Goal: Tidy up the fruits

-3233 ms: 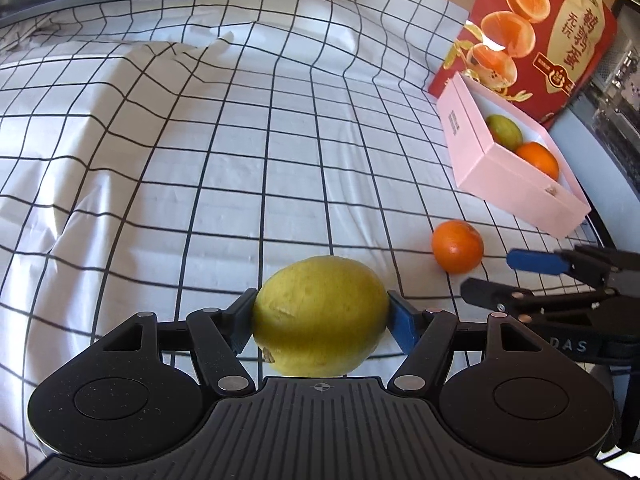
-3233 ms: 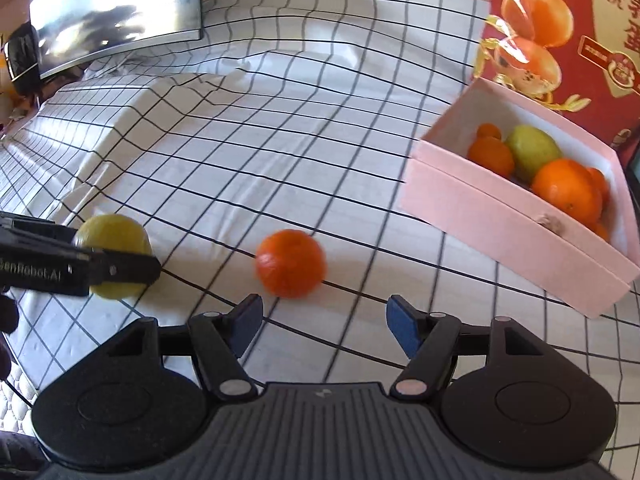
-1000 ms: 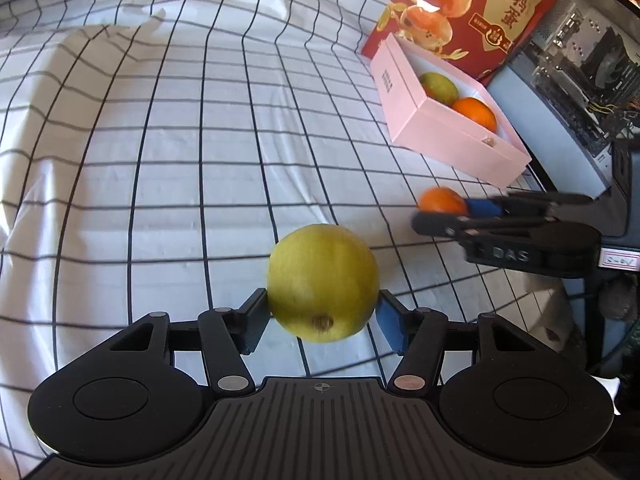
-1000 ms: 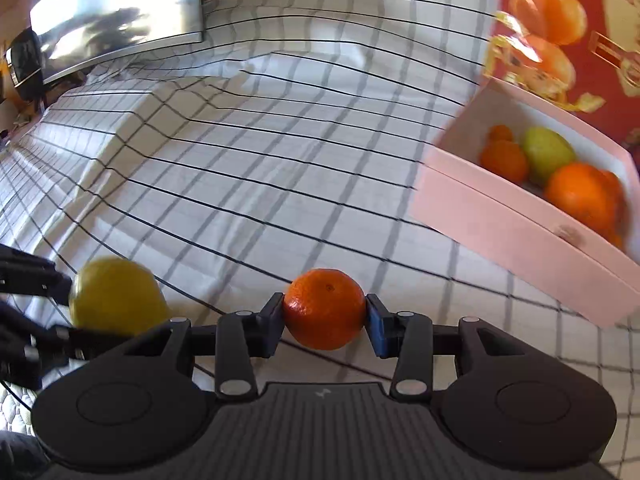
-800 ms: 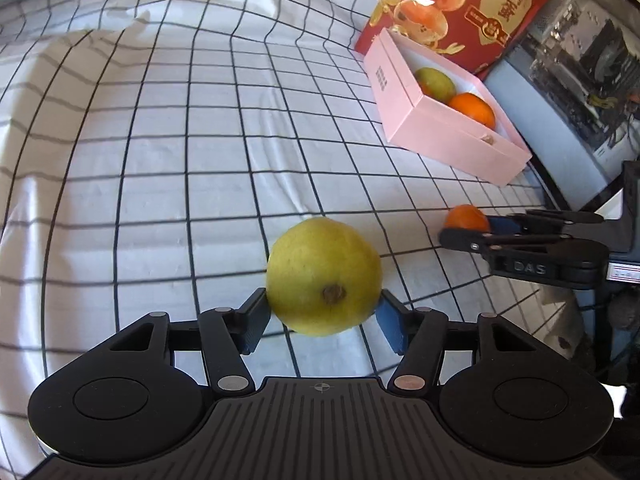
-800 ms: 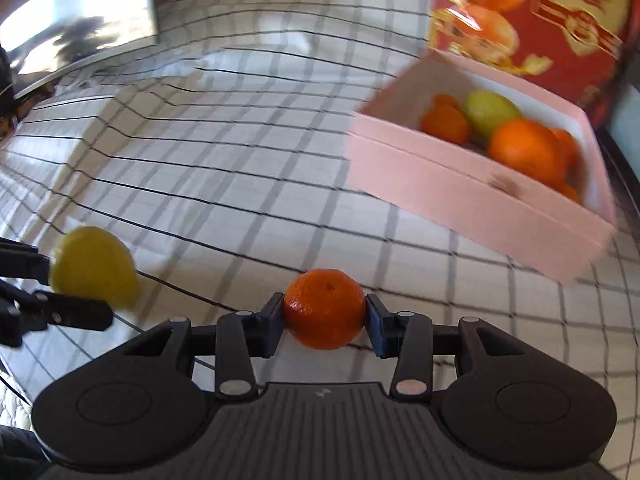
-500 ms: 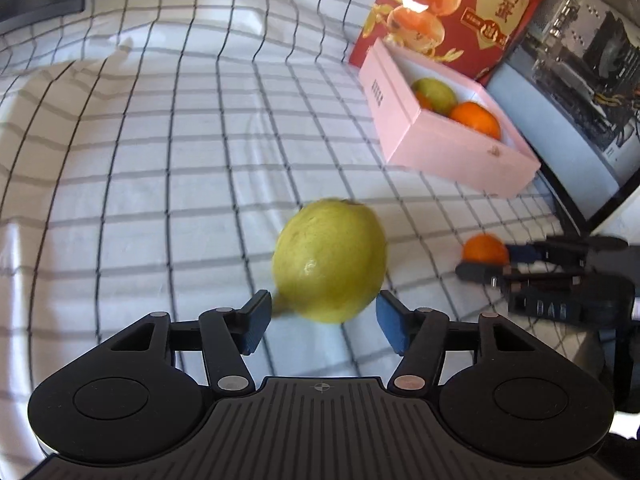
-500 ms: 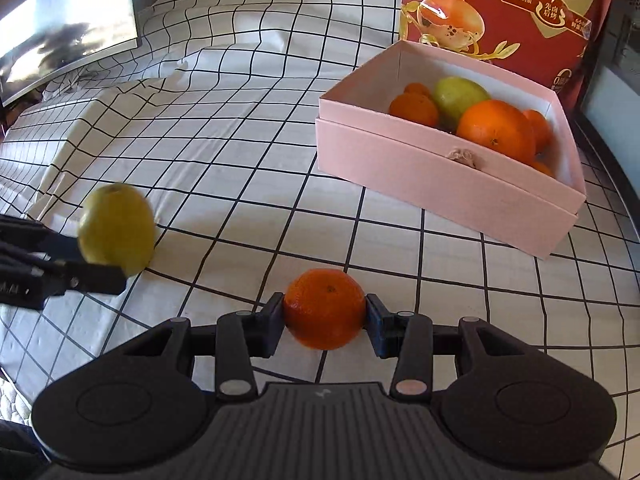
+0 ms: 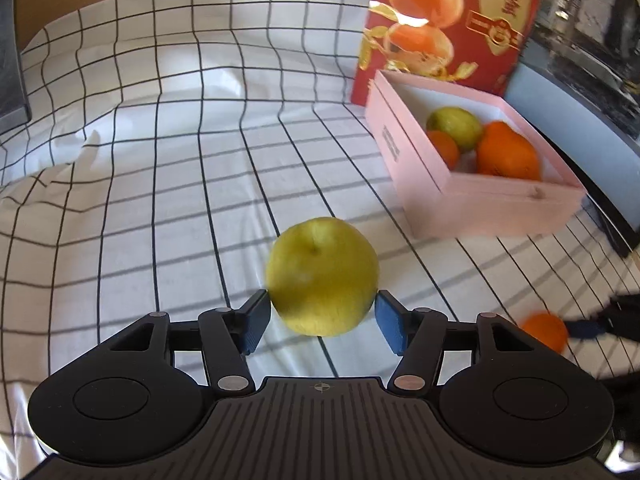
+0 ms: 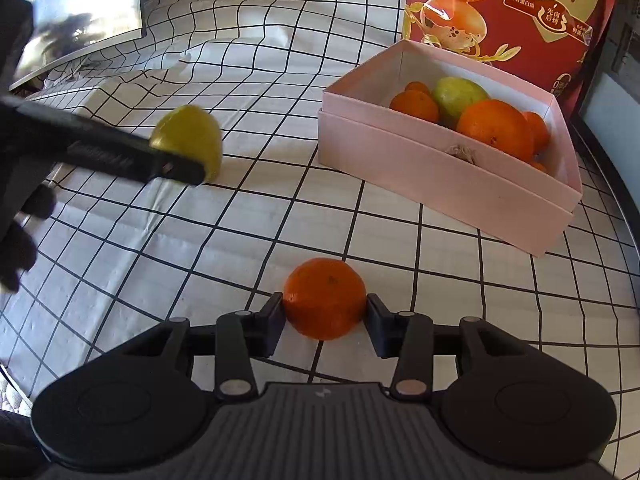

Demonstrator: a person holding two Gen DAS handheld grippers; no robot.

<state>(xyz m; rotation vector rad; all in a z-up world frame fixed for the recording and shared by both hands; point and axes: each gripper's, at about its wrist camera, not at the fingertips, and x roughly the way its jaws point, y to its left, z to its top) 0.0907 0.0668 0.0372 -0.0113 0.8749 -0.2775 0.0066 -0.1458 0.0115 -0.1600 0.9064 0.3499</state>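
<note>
The left claw (image 9: 323, 322) pinched a round yellow-green fruit (image 9: 322, 276) between its blue pads and held it above the white cloth with black grid lines (image 9: 160, 168). The right claw (image 10: 325, 322) was pressed on a small orange mandarin (image 10: 325, 298), also above the cloth. The open pink cardboard box (image 10: 440, 168) stood near the far right corner of the cloth, in front of a red carton (image 10: 520, 12). The box held several oranges and one green fruit.
</note>
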